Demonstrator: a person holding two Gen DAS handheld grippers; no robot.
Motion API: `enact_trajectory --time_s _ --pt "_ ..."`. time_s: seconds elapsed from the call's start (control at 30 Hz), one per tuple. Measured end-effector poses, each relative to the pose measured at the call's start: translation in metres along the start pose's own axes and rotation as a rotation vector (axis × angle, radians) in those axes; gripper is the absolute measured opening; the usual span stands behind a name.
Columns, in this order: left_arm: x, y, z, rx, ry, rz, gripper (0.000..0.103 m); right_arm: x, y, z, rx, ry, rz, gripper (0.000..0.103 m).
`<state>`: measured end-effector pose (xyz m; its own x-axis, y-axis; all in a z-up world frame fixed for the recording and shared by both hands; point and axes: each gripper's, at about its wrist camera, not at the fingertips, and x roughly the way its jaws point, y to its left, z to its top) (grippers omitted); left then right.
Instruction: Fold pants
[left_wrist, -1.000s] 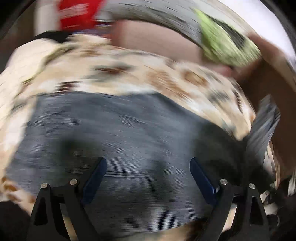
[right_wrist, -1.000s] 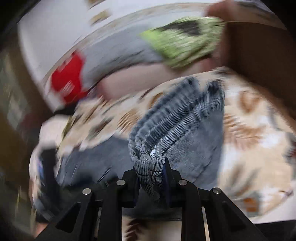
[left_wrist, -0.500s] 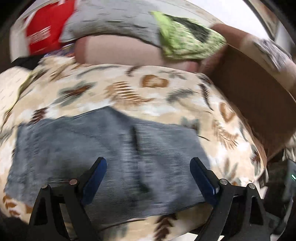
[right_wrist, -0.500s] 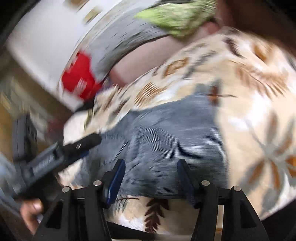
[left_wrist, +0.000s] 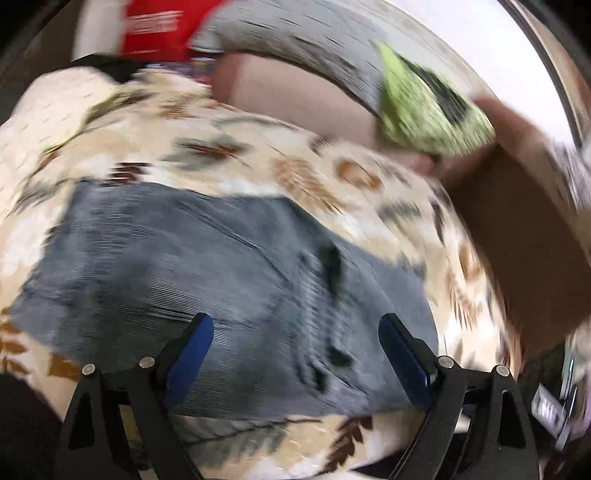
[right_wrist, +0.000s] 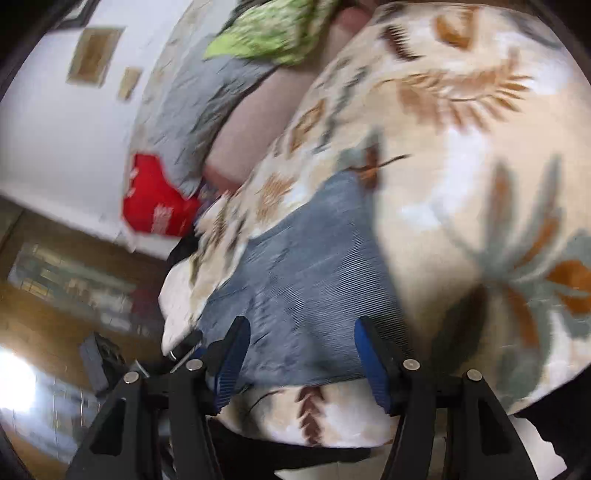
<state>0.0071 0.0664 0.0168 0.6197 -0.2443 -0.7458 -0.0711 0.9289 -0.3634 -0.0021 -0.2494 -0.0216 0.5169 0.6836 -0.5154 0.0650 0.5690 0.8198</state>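
From the left wrist, the grey pants (left_wrist: 207, 280) lie flat on a leaf-patterned blanket (left_wrist: 229, 155) spread over a bed, making a compact, roughly rectangular bundle. A ridge runs across the cloth right of centre, which reads as the edge of an upper layer, so at least one fold appears to be made. The left tool (left_wrist: 295, 347) hangs over the near edge of the bundle with its blue pads spread apart and nothing between them. Behind the blanket are a green cloth (left_wrist: 428, 107), a grey pillow (left_wrist: 295, 48) and something red (left_wrist: 155, 26). The picture is smeared by motion, so seams and finer layers cannot be made out.

From the right wrist, the pants (right_wrist: 306, 280) again lie flat on the blanket (right_wrist: 461, 155), near its front edge. The right tool (right_wrist: 301, 354) is also spread apart and empty above the near edge. Judging by this, the folding looks close to finished; at most a final fold or some smoothing may remain.
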Motion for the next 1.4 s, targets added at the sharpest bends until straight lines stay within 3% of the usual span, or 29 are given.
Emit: enact_trajectory --time_s 0.07,0.13,0.3,0.4,0.5,0.63,0.7,0.73,0.8,0.93,1.03,1.1,1.2,1.23,1.27,1.33,1.4 --pt "-0.003 0.016 0.003 -0.042 -0.011 0.026 0.091 0.021 0.010 -0.005 0.049 0.094 0.128 0.064" --pt "-0.003 0.025 0.000 -0.065 0.012 0.043 0.091 0.046 0.014 -0.008 0.118 0.155 0.180 0.064" --pt "0.001 0.035 -0.008 -0.072 0.034 0.032 0.091 0.089 0.009 -0.005 0.221 0.196 0.167 0.064" --pt "-0.001 0.040 -0.009 -0.075 0.032 0.021 0.091 0.103 -0.006 -0.009 0.363 0.230 0.174 0.063" --pt "-0.005 0.039 -0.007 -0.067 0.010 0.019 0.091 0.106 -0.022 -0.014 0.472 0.220 0.159 0.062" --pt "-0.010 0.038 -0.004 -0.057 -0.009 0.022 0.091 0.106 -0.032 -0.014 0.558 0.146 0.145 0.061" --pt "-0.010 0.039 -0.004 -0.059 -0.007 0.025 0.091 0.107 -0.031 -0.012 0.545 0.138 0.112 0.045" --pt "-0.010 0.039 -0.004 -0.060 -0.006 0.028 0.091 0.106 -0.030 -0.013 0.522 0.136 0.078 0.025" --pt "-0.012 0.040 -0.003 -0.064 -0.016 0.031 0.091 0.106 -0.029 -0.017 0.494 0.148 0.054 0.008" --pt "-0.014 0.030 0.006 -0.038 -0.031 0.031 0.091 0.088 -0.011 -0.024 0.408 0.119 0.084 0.008" --pt "-0.014 0.007 0.014 0.002 -0.045 0.007 0.091 0.092 -0.006 -0.028 0.365 0.165 0.131 0.008" --pt "-0.006 -0.017 0.016 0.053 -0.026 -0.029 0.091 0.106 -0.026 -0.031 0.388 0.205 0.088 0.012" --pt "0.016 -0.054 0.012 0.171 0.015 -0.032 0.091 0.106 -0.050 -0.041 0.523 0.190 0.203 0.014" --pt "0.025 -0.062 0.010 0.191 0.034 -0.027 0.091 0.099 -0.045 -0.040 0.492 0.193 0.192 0.027" --pt "0.036 -0.069 0.007 0.208 0.058 -0.028 0.091 0.092 -0.040 -0.040 0.455 0.201 0.184 0.051" --pt "0.064 -0.079 -0.001 0.270 0.135 0.016 0.091 0.066 -0.034 -0.046 0.388 0.224 0.108 0.087" --pt "0.094 -0.079 -0.014 0.321 0.213 0.113 0.091 0.039 -0.036 -0.054 0.330 0.227 0.063 0.087"
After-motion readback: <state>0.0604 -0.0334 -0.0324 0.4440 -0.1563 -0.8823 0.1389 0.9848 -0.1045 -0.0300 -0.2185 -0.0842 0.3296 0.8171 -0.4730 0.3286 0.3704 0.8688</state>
